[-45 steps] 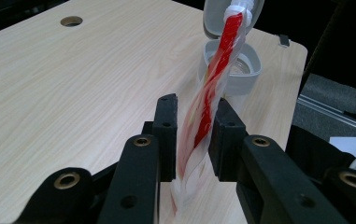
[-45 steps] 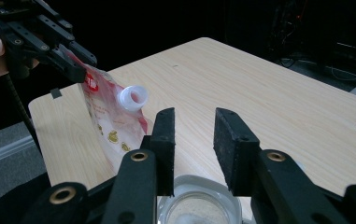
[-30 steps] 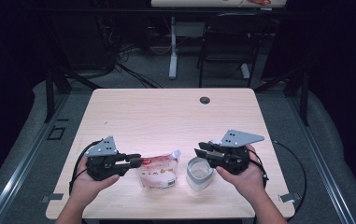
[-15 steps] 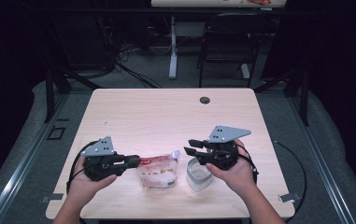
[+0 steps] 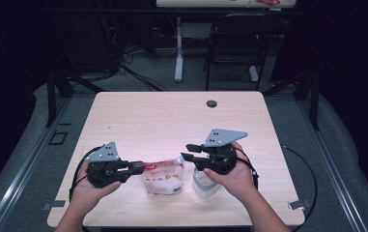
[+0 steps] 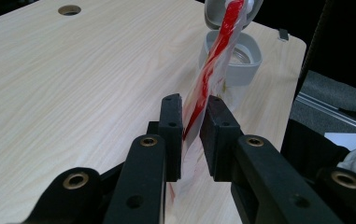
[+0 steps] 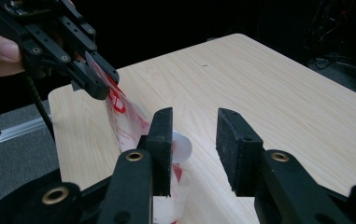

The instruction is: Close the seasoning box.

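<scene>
Left gripper (image 6: 190,135) is clamping the pouch's (image 5: 163,176) red top edge. Right gripper (image 7: 194,154) jaws have just been opening, empty, pouch corner beside the left finger (image 7: 160,149). Pouch looks soft, slippery; grip the stiff seam. Cup (image 5: 205,182) sitting just beyond.

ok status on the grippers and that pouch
Left gripper shut on the pouch edge. Right gripper jaws just opening, nothing clamped between them. Clear jar beside the pouch. Nothing in the way.
</scene>
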{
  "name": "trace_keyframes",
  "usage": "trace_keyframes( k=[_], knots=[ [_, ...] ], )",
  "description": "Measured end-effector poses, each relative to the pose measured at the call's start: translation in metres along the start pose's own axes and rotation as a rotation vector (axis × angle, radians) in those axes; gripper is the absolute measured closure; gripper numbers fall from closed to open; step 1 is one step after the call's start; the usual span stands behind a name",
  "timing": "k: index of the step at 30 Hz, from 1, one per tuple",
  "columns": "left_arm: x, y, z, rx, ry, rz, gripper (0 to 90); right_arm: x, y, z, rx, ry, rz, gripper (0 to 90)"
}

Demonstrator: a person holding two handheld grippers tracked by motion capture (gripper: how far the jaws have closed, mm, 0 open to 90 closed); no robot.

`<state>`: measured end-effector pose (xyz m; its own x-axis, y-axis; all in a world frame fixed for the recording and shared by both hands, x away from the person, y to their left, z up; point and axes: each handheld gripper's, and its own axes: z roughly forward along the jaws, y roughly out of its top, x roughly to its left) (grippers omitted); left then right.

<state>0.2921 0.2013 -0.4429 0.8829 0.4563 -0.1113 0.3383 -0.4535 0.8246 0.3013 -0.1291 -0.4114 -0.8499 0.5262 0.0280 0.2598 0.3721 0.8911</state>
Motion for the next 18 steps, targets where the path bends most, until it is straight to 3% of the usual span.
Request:
trace_keyframes(
  k=[18],
  knots=[
    [0.002, 0.000, 0.000, -0.007, 0.001, 0.009, 84.4, 0.008, -0.003, 0.017, 0.028, 0.042, 0.009, 62.9]
  ],
)
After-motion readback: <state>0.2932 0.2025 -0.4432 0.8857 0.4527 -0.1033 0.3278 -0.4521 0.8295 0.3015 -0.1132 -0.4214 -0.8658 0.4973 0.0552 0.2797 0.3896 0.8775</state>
